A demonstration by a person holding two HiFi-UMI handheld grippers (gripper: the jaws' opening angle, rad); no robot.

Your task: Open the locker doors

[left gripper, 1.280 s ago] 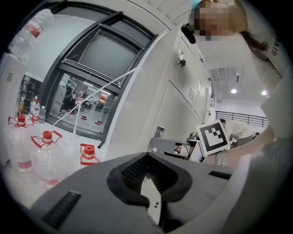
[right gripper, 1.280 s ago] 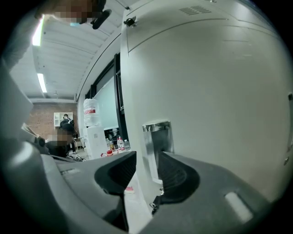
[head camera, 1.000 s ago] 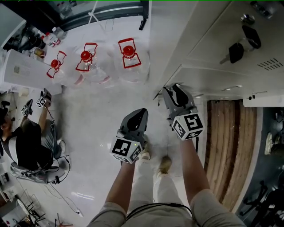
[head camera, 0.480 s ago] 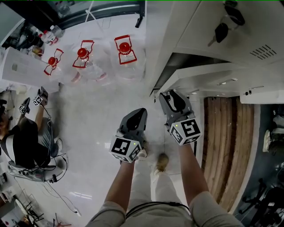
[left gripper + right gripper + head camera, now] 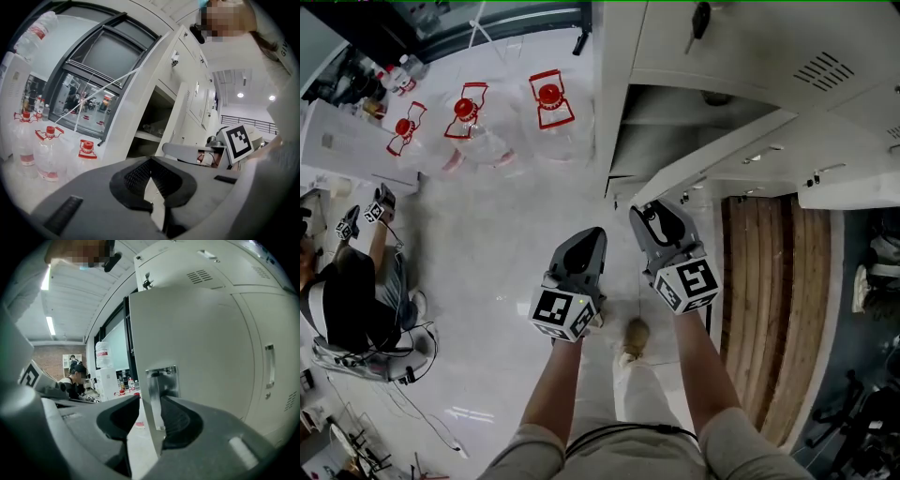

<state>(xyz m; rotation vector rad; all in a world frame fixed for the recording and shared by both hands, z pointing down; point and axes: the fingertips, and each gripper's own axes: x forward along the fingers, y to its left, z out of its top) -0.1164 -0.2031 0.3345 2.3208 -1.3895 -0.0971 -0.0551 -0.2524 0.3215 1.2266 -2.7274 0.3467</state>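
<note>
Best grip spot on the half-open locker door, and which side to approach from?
Grip the locker door at its free vertical edge beside the metal pull plate, coming edge-on from the front with one jaw per face. The panel is thin, and leverage is likely best there.

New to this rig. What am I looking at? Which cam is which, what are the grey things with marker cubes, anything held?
No robot here: a person holds a two-jaw gripper in each hand; the marker cubes are part of them. The head view looks steeply down from the person's head at both arms, the white floor and the lockers. The two gripper views come from a camera on each gripper, looking along its jaws. The right gripper is closed on the edge of a partly open locker door, by its metal handle plate. The left gripper is shut and empty. Three clear jugs with red caps stand on the floor.
</note>
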